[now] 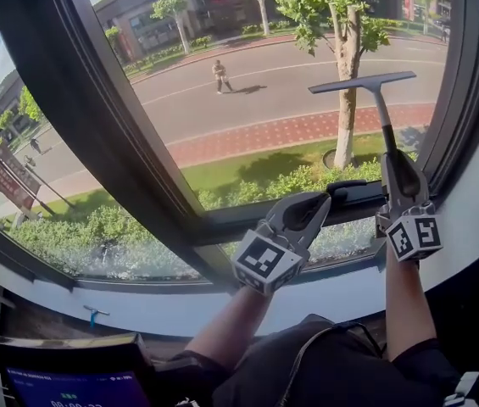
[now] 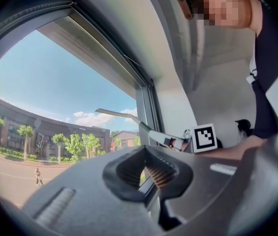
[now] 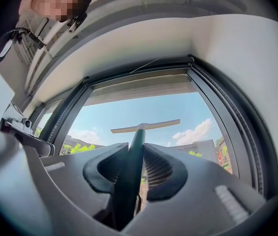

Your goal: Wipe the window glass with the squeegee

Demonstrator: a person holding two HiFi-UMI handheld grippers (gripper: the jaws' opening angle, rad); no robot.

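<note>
Right gripper (image 1: 396, 170) (image 3: 139, 170) is pinched on the dark handle of the squeegee (image 1: 380, 108) (image 3: 138, 132), which stands up out of the jaws with its crossbar on top. That crossbar lies roughly level, up against or just in front of the window glass (image 1: 264, 100), close to the pane's right edge and well above the lower frame (image 1: 222, 220). Left gripper (image 1: 322, 200) (image 2: 146, 173) sits lower, near the bottom frame at the pane's lower middle, its jaws drawn together with nothing between them. This looks like a wiping stroke in hand on the right strip of the pane. The next move seems to call for a steady pull down toward the lower frame, blade kept flat and pressed evenly. Only the head view shows both grippers and the blade's place on the pane. The right gripper view alone shows the pinch on the handle, while the left gripper view catches the squeegee side-on beside the right gripper's marker cube (image 2: 204, 137), though not clearly enough to tell contact with the glass.
</note>
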